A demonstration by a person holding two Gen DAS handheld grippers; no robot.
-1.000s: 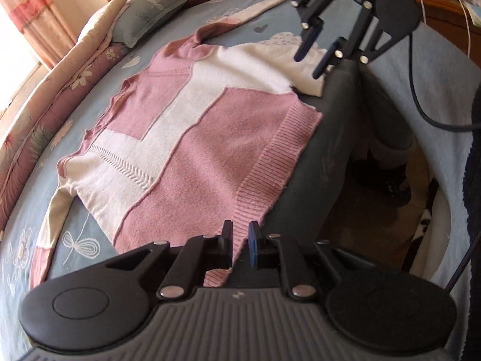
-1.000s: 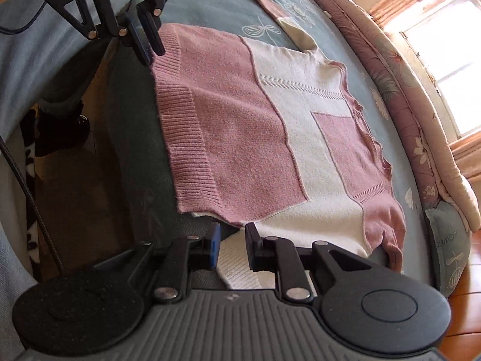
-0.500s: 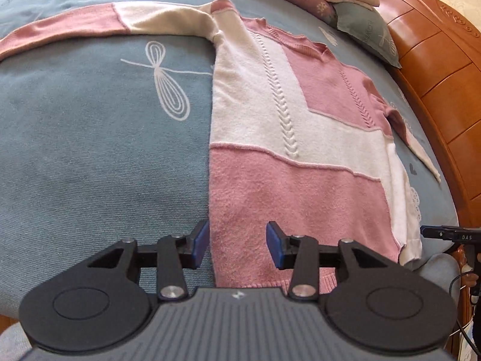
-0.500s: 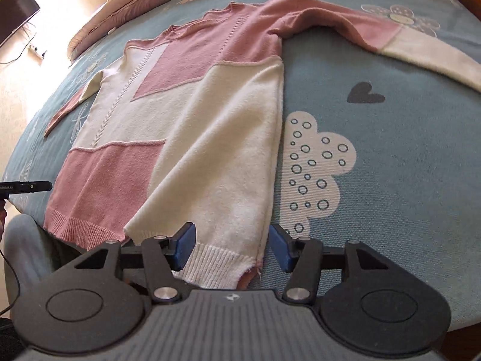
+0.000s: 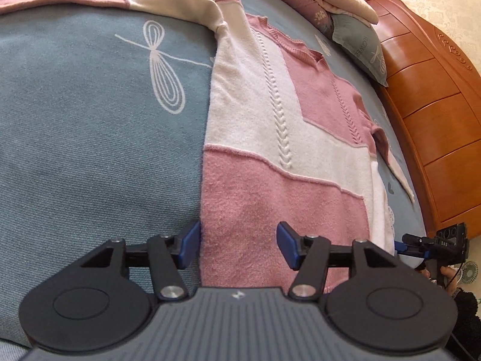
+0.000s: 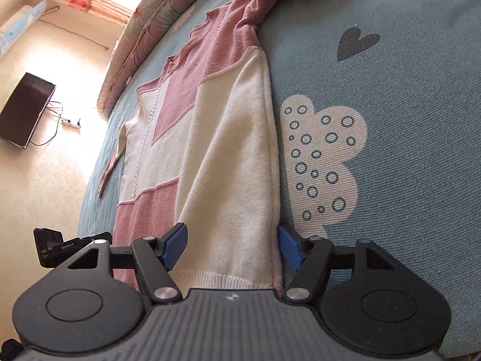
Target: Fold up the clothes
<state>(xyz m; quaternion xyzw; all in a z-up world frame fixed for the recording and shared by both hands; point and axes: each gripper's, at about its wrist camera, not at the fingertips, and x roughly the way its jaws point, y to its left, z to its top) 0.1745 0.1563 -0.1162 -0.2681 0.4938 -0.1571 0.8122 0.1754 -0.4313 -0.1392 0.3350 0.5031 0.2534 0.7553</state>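
While one knitted sweater [image 5: 270, 138] lies spread flat on the bed [image 5: 90, 120], both tools hang over its hem end with their jaws wide apart, gripping nothing. The knit is soft and fuzzy, pieced from pink and cream blocks, with two raised braid-like cable lines running down the front and a ribbed band along the hem. The bed cover is a coarse-woven blue cloth printed with white motifs: a dragonfly, a bubbled cloud, a dark heart.

The left gripper [image 5: 239, 245] straddles the pink corner of the hem; one blue pad sits just at the sweater's side edge, the other over the pink knit. The right gripper [image 6: 230, 245] straddles the cream corner [image 6: 228, 180] the same way, with one pad by the side seam. Whether the pads touch the cloth cannot be told.

Two sleeves stretch outward, both cut off by the frame edge. One grey-green pillow [image 5: 357, 48] leans near a polished wooden headboard [image 5: 436, 126], and a rolled floral quilt [image 6: 144, 33] lies along the far side of the bed. A dark flat screen [image 6: 25, 109] hangs on the wall. The hem itself is partly hidden behind each tool's ribbed black body.
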